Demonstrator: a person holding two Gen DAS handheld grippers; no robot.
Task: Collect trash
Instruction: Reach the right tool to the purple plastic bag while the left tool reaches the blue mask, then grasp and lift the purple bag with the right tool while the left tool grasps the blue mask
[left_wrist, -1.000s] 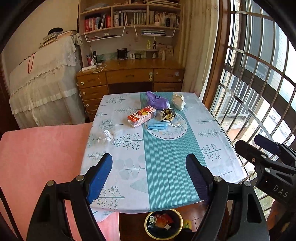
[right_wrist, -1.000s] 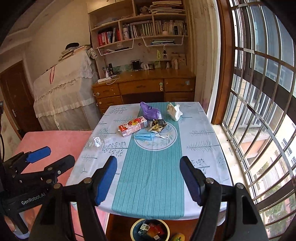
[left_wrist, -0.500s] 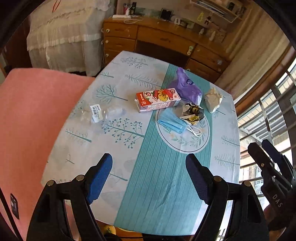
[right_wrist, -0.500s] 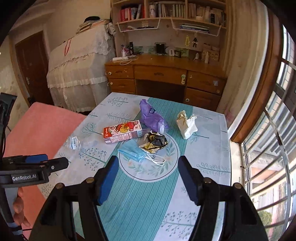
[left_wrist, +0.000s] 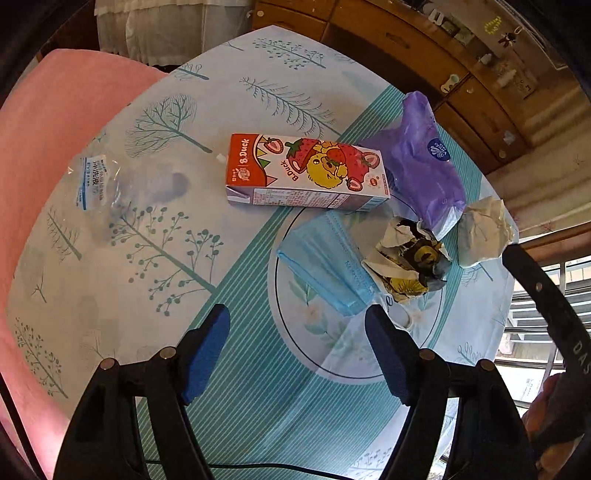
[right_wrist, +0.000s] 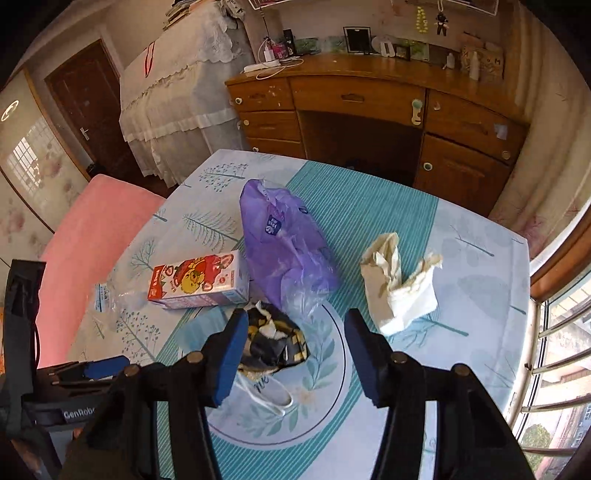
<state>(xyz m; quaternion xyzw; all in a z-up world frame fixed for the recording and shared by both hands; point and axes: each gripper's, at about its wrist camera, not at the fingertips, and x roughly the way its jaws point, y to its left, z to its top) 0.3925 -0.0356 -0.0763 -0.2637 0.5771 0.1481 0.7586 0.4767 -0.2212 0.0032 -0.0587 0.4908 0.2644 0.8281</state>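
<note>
Your right gripper (right_wrist: 291, 354) hangs with its blue-padded fingers (right_wrist: 231, 356) spread wide and empty, the crumpled black-and-yellow snack wrapper (right_wrist: 275, 341) sitting just ahead, touching or nearly touching the left pad. Your left gripper (left_wrist: 297, 350) is likewise parted and holding nothing, with the folded light-blue face mask (left_wrist: 325, 266) lying at its 12 o'clock, just beyond the pad tips.

From the wrapper, the rest of the trash fans out on the tree-patterned tablecloth with its teal striped runner (left_wrist: 240, 417): the red strawberry B.Duck drink carton (left_wrist: 306, 171) at 10 o'clock, lying flat; the limp purple plastic bag (right_wrist: 284, 247) at 12, its clear end touching the wrapper; the wad of beige crumpled paper (right_wrist: 397, 286) at 2, apart from the others. A clear crushed plastic bottle with a blue-and-white label (left_wrist: 99, 184) lies well off past the carton, near the table's pink-side edge.

This reads as the approach before a first pick, with nothing yet collected. Your next move likely calls for lowering the right fingers astride the wrapper, closing on it alone, and keeping clear of the mask's white ear loops (right_wrist: 269, 397) beneath.
</note>
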